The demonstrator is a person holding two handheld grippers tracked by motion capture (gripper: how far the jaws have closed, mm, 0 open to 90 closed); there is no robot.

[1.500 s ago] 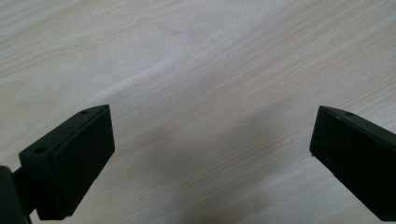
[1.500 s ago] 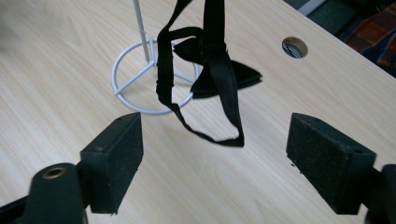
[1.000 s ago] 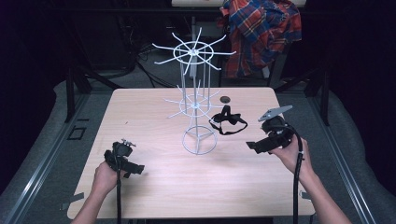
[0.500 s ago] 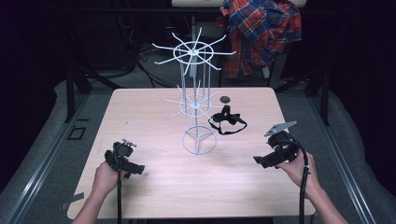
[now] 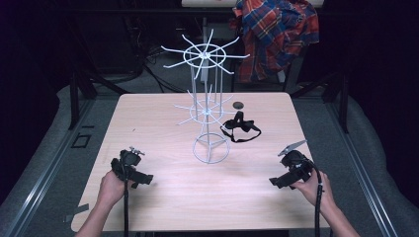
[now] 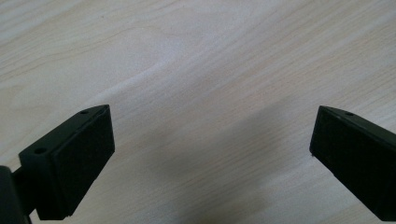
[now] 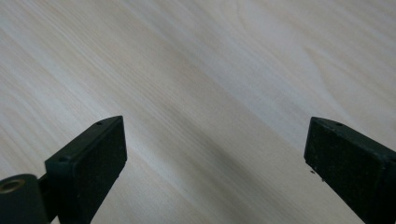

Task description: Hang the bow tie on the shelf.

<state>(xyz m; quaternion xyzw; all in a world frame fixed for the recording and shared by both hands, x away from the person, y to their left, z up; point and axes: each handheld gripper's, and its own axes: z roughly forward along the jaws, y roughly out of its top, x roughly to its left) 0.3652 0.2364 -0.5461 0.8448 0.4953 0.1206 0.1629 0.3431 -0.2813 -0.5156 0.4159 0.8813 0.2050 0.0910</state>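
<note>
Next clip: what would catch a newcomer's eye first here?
The white wire display rack standing upright mid-table, its spoked tiers bare, draws the eye first. Just right of its base a black strap lies in a loose tangle on the wooden table, a small dark disc behind it. Near the front edge, the left gripper and right gripper sit open and hold nothing.

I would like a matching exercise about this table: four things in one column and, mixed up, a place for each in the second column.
Things:
1. white wire display rack
2. black strap bundle
3. small dark round disc
4. red plaid shirt

Places:
A. beyond the table's far edge
B. on the table, just right of the rack's base
C. middle of the table
D. on the table near its far edge, behind the straps

Pairs: 1-C, 2-B, 3-D, 4-A
</note>
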